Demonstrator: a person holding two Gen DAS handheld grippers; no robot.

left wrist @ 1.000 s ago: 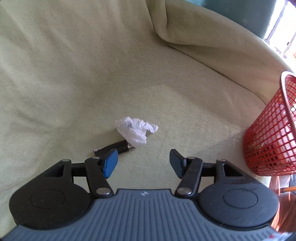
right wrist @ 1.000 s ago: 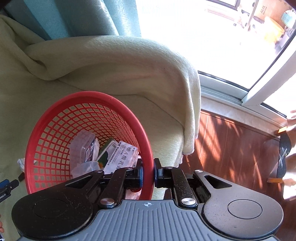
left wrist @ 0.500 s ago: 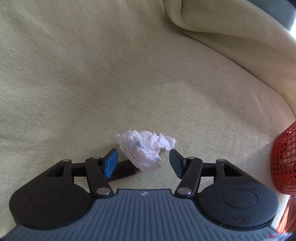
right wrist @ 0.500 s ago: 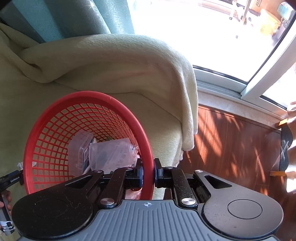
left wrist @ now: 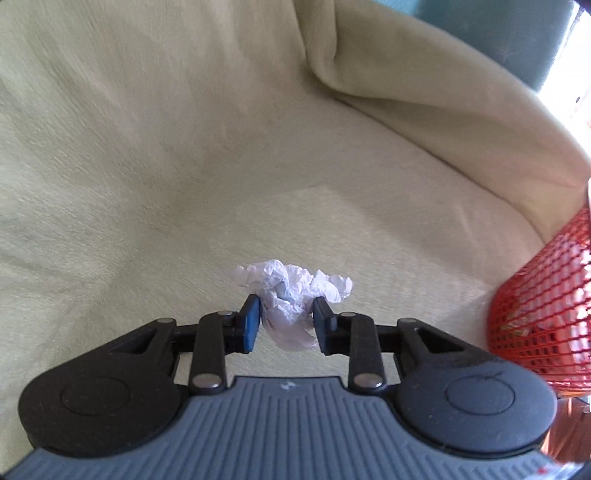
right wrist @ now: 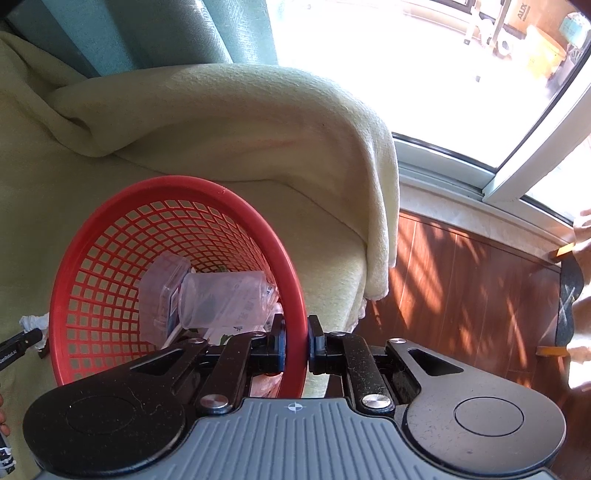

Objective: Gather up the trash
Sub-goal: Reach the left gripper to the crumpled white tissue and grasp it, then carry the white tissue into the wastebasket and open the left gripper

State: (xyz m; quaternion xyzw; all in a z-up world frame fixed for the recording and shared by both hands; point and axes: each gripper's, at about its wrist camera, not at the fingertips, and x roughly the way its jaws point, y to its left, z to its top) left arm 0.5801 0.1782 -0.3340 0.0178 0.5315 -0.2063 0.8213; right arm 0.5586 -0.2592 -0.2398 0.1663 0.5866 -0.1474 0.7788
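At the lower centre of the left wrist frame, your left claw (left wrist: 286,317) has narrowed from wide onto the crumpled tissue (left wrist: 291,291), which now needs carrying to the red basket (right wrist: 177,280) your right claw (right wrist: 295,345) clamps by the rim.

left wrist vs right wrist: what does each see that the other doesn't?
Left wrist only: the left claw closed around the crumpled white tissue, seen close up over the cream blanket.

Right wrist only: the right claw clamped on the basket's rim, the clear plastic trash inside, the teal curtain, the window and the wooden floor.

Both: the red mesh basket, the blanket, and the tissue, just a white scrap at the right view's left edge.
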